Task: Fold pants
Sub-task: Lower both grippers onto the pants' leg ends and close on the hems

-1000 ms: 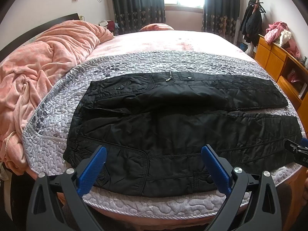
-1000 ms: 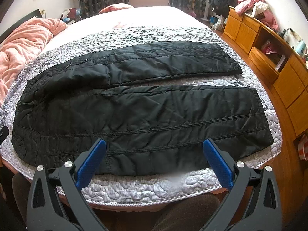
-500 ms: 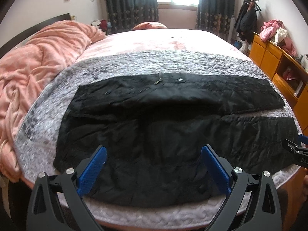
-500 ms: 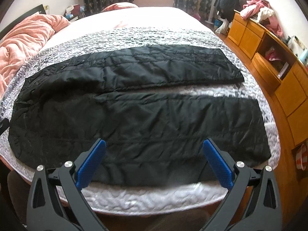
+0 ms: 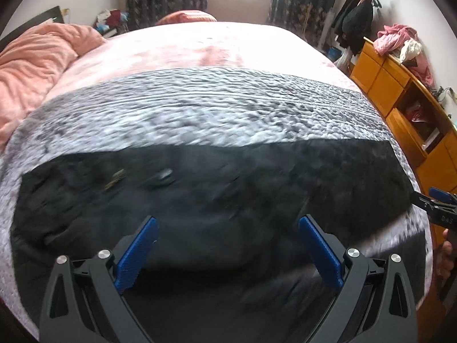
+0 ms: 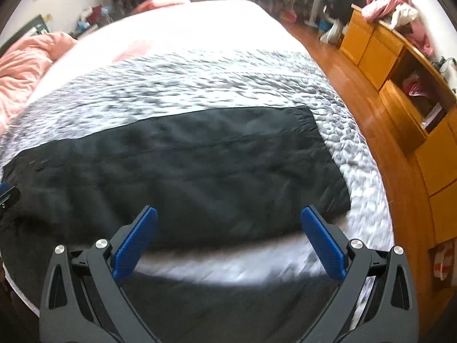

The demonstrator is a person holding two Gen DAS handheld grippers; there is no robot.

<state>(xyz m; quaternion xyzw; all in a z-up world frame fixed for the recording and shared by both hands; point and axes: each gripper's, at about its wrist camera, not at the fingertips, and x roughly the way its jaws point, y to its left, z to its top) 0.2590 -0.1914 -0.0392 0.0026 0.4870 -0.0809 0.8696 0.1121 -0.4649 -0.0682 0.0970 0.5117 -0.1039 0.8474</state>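
Note:
The black quilted pants (image 5: 217, 194) lie flat across the grey quilted cover, waist to the left, legs to the right; they also show in the right wrist view (image 6: 182, 177), blurred. My left gripper (image 5: 227, 245) is open and empty, low over the waist and seat part. My right gripper (image 6: 228, 240) is open and empty, low over the legs, with the near leg under its jaws and the far leg ahead. The right gripper's tip shows at the right edge of the left wrist view (image 5: 440, 208).
The grey quilted cover (image 5: 200, 114) lies on a pink bed. A pink duvet (image 5: 25, 68) is heaped at the left. An orange wooden cabinet (image 6: 400, 65) with clothes on top lines the right wall, with wooden floor (image 6: 380, 131) between it and the bed.
Both grippers have moved forward and down over the pants, closer to the fabric. The views are now motion-blurred. Both stay open.

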